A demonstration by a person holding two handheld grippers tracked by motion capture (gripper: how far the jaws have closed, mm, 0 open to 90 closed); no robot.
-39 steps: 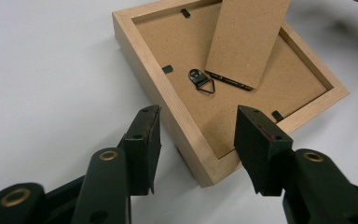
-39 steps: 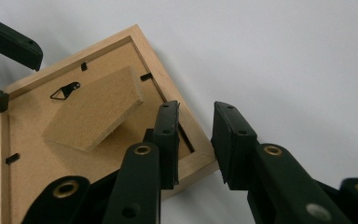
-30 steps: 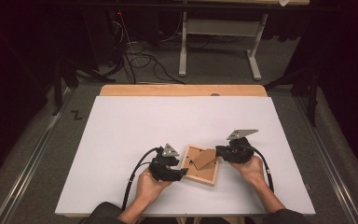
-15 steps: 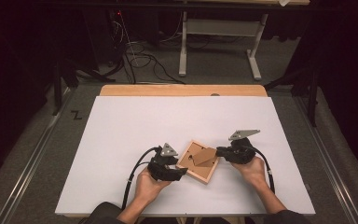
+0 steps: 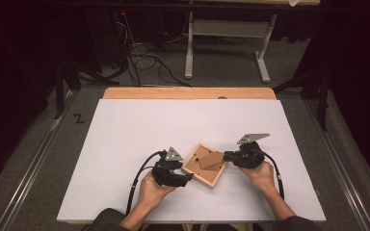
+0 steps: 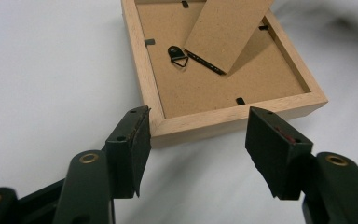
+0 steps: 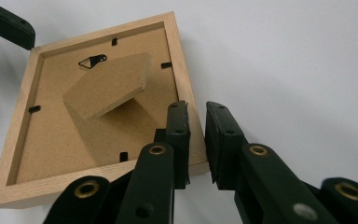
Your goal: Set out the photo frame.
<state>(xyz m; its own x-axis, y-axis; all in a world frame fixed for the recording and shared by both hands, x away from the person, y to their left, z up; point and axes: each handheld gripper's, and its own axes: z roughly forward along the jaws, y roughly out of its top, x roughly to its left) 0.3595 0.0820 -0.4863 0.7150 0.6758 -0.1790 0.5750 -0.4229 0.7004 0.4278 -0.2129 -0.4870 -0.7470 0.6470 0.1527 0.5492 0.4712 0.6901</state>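
Two hand-held grippers flank my picture frame [image 5: 204,165]: right hand-held gripper [image 5: 227,156] pinches its three-o'clock rail; left hand-held gripper [image 6: 196,135], just opening, straddles the corner untouched.

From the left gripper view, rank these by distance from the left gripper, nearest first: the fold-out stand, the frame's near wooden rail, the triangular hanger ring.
1. Near wooden rail: just beyond the open left gripper, its corner close to one pad.
2. Triangular hanger ring: farther in on the backing board, left of centre.
3. Fold-out stand: mostly farthest, propped up at the top; its lower hinged edge lies about level with the ring.
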